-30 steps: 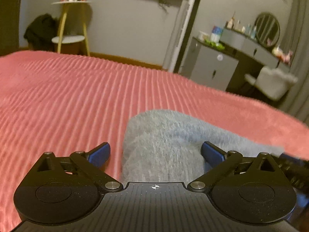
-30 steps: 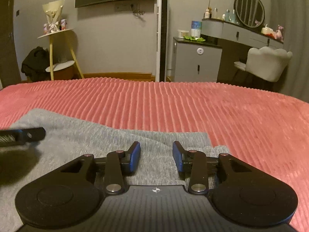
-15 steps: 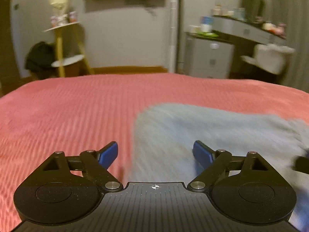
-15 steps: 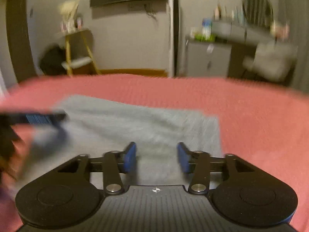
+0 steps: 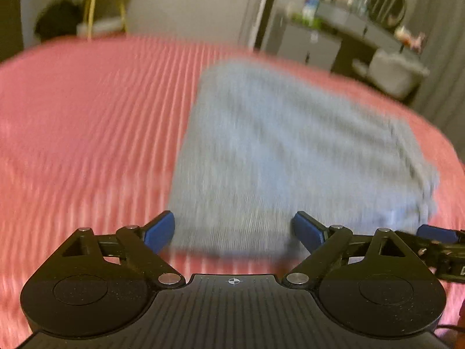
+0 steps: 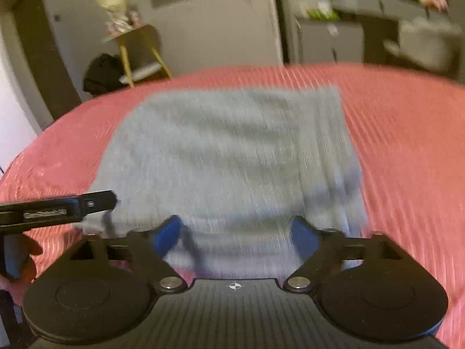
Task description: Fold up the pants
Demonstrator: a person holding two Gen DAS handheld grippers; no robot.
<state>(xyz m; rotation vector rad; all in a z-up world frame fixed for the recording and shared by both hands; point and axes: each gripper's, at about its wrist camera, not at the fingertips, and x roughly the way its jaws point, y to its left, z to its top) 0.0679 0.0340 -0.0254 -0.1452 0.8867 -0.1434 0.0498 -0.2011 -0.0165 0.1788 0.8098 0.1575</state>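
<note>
The grey pants [image 5: 290,151] lie folded into a rough rectangle on the pink ribbed bedspread [image 5: 87,122]. My left gripper [image 5: 234,231] hovers at the near edge of the fold. Its jaws are opening wide, and the blue pads press on nothing. In the right wrist view the same grey pants [image 6: 232,151] spread ahead of my right gripper [image 6: 237,232]. Its jaws are also opening, with cloth beneath them but not pinched. The left gripper [image 6: 58,209] pokes in from the left there, and a right fingertip [image 5: 436,232] shows at the left view's right edge. Both views are blurred.
Pink bedspread [image 6: 407,145] lies on all sides of the pants. Beyond the bed stand a grey cabinet [image 5: 305,40], a dressing table with a round mirror [image 5: 383,3], a white chair [image 5: 398,72], a yellow-legged side table [image 6: 136,46] and a dark bag [image 6: 101,72].
Both grippers have drawn back toward the near side, so the whole folded pants now show. The right jaws have spread from nearly shut to wide.
</note>
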